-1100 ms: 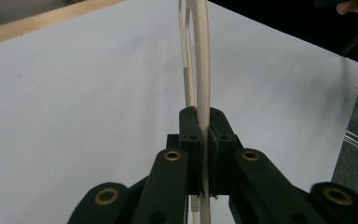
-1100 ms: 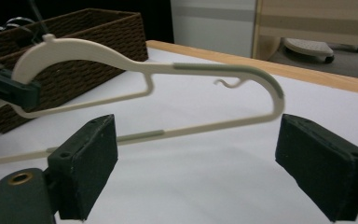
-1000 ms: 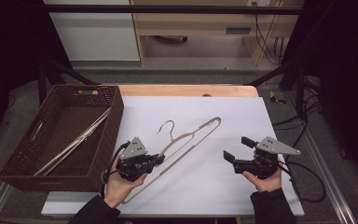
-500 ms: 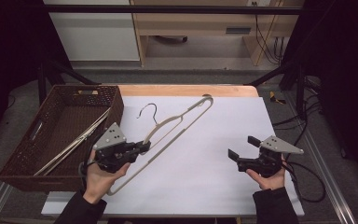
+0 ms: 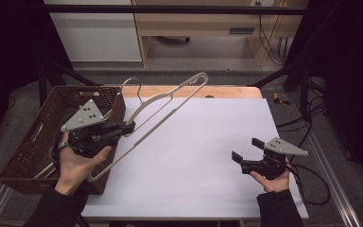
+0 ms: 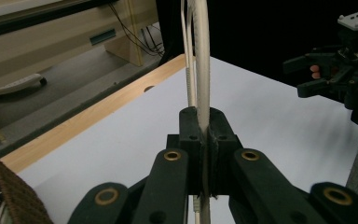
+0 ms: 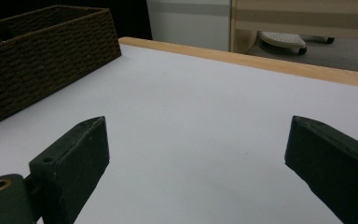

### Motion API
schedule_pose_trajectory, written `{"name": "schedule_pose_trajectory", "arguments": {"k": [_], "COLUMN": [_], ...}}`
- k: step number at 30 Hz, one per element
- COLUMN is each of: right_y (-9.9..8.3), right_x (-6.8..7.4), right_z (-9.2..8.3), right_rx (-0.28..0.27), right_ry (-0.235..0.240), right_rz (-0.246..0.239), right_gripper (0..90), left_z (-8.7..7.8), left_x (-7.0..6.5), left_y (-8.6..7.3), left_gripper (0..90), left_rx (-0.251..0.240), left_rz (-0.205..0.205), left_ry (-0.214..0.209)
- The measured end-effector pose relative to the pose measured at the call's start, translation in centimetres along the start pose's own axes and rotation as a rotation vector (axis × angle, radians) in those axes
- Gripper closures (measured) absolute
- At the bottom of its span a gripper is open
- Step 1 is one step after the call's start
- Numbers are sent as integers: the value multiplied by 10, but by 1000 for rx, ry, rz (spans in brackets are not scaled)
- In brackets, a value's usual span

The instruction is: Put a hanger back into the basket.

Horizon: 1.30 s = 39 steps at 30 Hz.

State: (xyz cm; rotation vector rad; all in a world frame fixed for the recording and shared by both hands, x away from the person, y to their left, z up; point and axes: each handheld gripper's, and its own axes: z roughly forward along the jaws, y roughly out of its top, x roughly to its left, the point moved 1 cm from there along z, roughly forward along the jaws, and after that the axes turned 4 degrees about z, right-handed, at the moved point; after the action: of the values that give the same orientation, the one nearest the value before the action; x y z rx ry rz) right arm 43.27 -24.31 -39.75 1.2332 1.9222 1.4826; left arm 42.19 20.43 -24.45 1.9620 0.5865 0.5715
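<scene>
A cream plastic hanger with a metal hook is lifted off the table at the left, tilted up to the right. My left gripper is shut on one of its bars, next to the right wall of the brown wicker basket. In the left gripper view the jaws press together on the hanger's bar, which runs up between them. My right gripper is held low over the white table at the right, open with nothing between its fingers.
Another pale hanger lies inside the basket, at the table's left edge. A wooden strip runs along the table's far edge. Cables trail off the right side. The right gripper also appears far off in the left gripper view.
My left gripper has lifted the hanger off the table and carried it left toward the basket. The right gripper has stayed open and nearly still.
</scene>
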Motion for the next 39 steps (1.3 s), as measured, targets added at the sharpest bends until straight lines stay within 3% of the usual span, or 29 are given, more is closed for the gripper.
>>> {"name": "schedule_pose_trajectory", "arguments": {"k": [4, 6, 8, 15, 22, 26, 33, 39], "right_y": [0, 0, 0, -1, -1, -2, -3, -3], "right_x": [-1, -1, -1, -2, -3, -3, -3, -4], "right_z": [0, 0, 0, 3, 2, 3, 4, 5], "right_rx": [1, -2, 1, 6, 4, 11, 18, 23], "right_ry": [-2, -4, -3, -6, -3, -7, -8, -6], "right_rz": [-6, -6, -6, -6, -5, -1, -12, -10], "right_gripper": [64, 64, 63, 61, 60, 60, 60, 60], "left_z": [-11, -19, -20, -35, -50, -59, -68, -71], "left_x": [14, 26, 28, 58, 86, 102, 123, 142], "left_y": [5, 5, 4, -6, -17, -30, -55, -86], "left_gripper": [868, 868, 868, 867, 867, 867, 867, 867], "left_rx": [4, 9, 10, 37, 61, 81, 106, 171], "left_rz": [11, 26, 25, 37, 50, 51, 11, -11], "left_ry": [20, 54, 60, 141, 192, 231, 266, 292]}}
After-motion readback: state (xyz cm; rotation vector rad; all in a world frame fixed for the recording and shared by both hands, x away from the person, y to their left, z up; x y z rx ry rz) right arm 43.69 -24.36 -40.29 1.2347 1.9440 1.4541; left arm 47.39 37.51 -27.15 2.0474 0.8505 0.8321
